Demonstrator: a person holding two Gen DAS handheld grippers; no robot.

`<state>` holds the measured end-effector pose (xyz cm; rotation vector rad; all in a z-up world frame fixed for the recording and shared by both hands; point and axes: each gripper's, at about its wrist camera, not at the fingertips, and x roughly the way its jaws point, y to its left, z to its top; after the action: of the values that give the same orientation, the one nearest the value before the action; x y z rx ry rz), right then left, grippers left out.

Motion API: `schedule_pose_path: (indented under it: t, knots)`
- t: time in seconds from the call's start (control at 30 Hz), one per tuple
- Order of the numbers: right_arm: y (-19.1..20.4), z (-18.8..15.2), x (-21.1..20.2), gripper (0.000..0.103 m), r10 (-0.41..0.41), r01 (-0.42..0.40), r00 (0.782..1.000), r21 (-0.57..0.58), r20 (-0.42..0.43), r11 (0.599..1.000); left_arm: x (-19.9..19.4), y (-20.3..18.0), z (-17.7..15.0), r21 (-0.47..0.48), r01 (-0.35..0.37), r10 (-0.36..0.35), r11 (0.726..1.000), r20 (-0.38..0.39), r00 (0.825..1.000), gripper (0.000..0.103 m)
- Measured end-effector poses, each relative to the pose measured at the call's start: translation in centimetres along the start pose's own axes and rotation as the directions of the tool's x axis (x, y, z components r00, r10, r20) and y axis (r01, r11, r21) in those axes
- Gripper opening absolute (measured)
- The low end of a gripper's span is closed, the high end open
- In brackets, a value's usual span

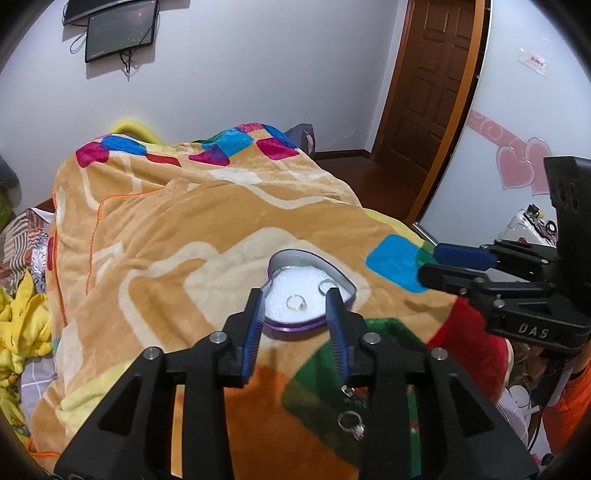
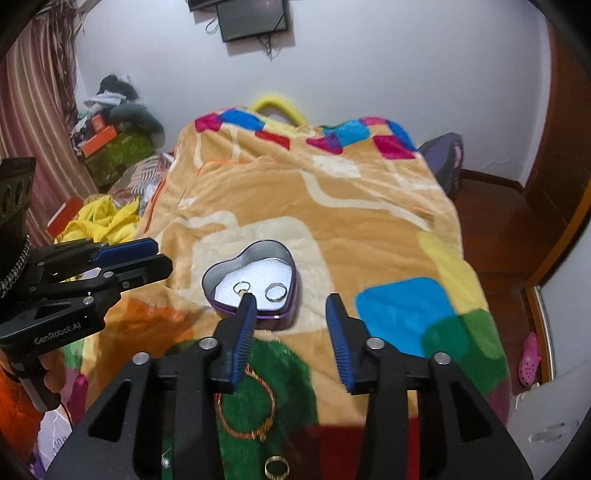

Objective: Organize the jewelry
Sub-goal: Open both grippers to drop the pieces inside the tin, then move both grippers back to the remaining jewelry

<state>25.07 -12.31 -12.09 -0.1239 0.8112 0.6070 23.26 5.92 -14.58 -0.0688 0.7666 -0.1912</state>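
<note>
Both grippers hang over the bed with nothing held: the left gripper has its jaws apart, framing the heart-shaped tin, and the right gripper is likewise spread, just beside the tin's near edge. Two rings already lie on the white pad inside the tin. Loose pieces wait near the blanket's near edge: a stone ring, a red-and-gold bracelet and what looks like a gold band, partly cut off. Next comes a careful pinch on one small piece. Plush fabric may let it sink. Behind are a wooden door and wall-mounted screen.
</note>
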Motion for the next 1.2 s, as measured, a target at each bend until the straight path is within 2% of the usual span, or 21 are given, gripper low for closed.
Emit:
schedule_pose_path:
  t: [0.2,0.33,0.83,1.2]
  knots:
    - [0.7,-1.5,-2.5,0.036,-0.047,0.046,0.998,0.017,0.037,0.999,-2.1,-1.3,-1.5,0.017,-0.007,0.007,1.0,0.0,1.0,0.042]
    - [0.9,-2.8,-3.6,0.036,-0.051,0.05,0.998,0.039,0.04,0.998,-2.8,-2.2,-2.9,0.022,0.007,-0.007,1.0,-0.02,1.0,0.042]
    - [0.9,-8.7,-4.4,0.037,-0.087,0.089,0.996,0.088,-0.026,0.992,-1.7,-6.1,-10.0,0.024,0.051,-0.047,0.998,-0.166,0.985,0.042]
    - [0.5,-12.2,-3.3,0.036,-0.079,0.09,0.993,0.132,-0.087,0.987,-1.8,-7.0,-13.7,0.003,0.051,-0.049,0.999,-0.198,0.979,0.042]
